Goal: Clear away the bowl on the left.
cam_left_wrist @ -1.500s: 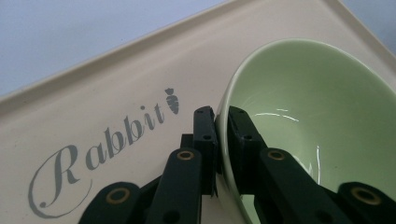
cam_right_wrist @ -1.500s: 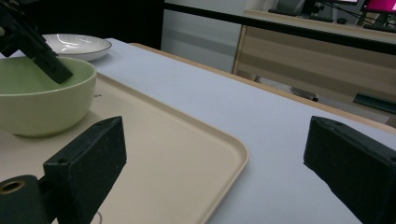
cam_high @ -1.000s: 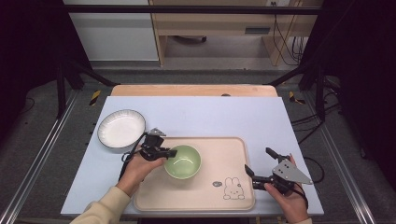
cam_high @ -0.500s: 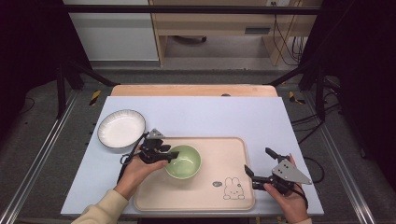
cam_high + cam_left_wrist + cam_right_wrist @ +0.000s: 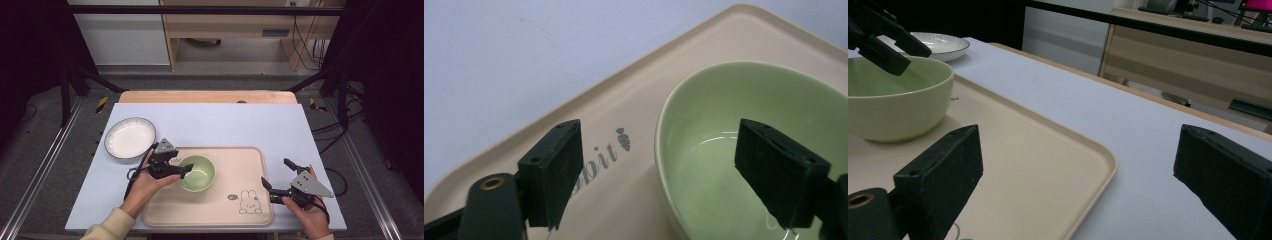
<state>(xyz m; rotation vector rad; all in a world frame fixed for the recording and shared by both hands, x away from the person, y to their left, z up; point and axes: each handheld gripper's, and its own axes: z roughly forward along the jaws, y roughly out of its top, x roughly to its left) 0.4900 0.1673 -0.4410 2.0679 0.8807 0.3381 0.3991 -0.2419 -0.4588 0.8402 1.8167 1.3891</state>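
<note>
Pale green and glossy, the round ceramic bowl (image 5: 196, 173) sits upright on the left part of the beige plastic tray (image 5: 250, 165) with the rabbit drawing, and my left claw (image 5: 659, 170) has just been opening, its jaws now straddling the bowl's near rim without pressing on it. My right claw (image 5: 280, 181) hangs unclenched and empty over the tray's right edge. I judge the bowl delivered; the white striped-rim plate (image 5: 129, 137) waits on the blue table (image 5: 225, 122) beyond.
</note>
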